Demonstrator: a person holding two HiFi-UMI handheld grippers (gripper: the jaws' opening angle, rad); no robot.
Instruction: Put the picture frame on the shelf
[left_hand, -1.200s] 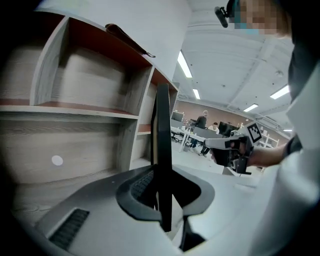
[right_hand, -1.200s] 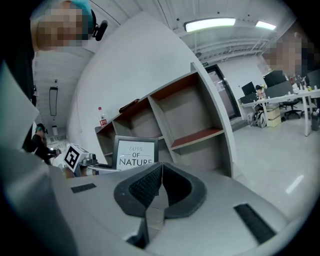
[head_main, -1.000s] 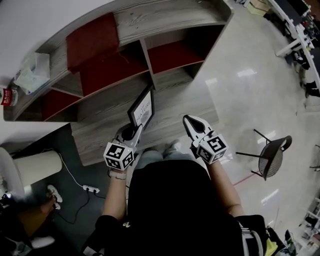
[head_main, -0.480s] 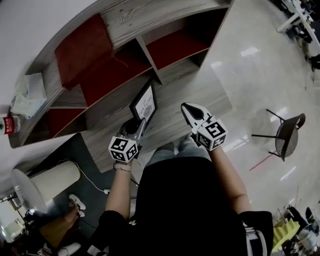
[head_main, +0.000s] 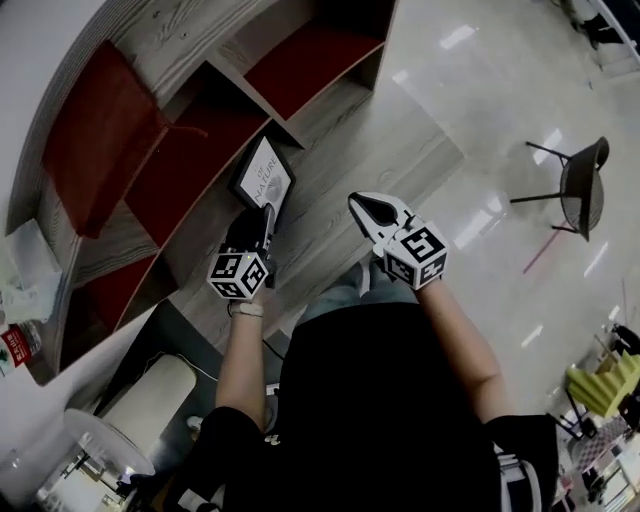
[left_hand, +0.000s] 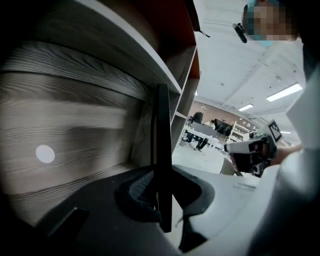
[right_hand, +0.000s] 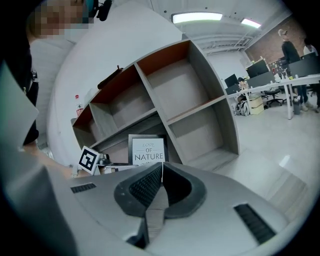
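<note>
Carrying the picture frame (head_main: 262, 172) to the shelf (head_main: 340, 112) looks like the step in hand. The left gripper (head_main: 263, 214) is clamped narrowly on the frame's thin edge, which in its own view stands upright and edge-on between the pads (left_hand: 141, 186). The frame hangs in front of a lower compartment with its printed face towards the person. I cannot tell whether its bottom edge rests on the grey board.

To do this well, I would lower it until the whole bottom edge sits flat on the board, then tip the top gently back against the rear panel. The grip should loosen only once the frame stands by itself. The hold is on a slim edge, so any twist of the wrist could let it slip or swing. The right gripper (head_main: 357, 203), pressed together on nothing, hovers just beside it and could steady the free side.

Counted: one picture frame, one shelf with several open compartments, two grippers, one chair (head_main: 584, 185) well apart on the floor
</note>
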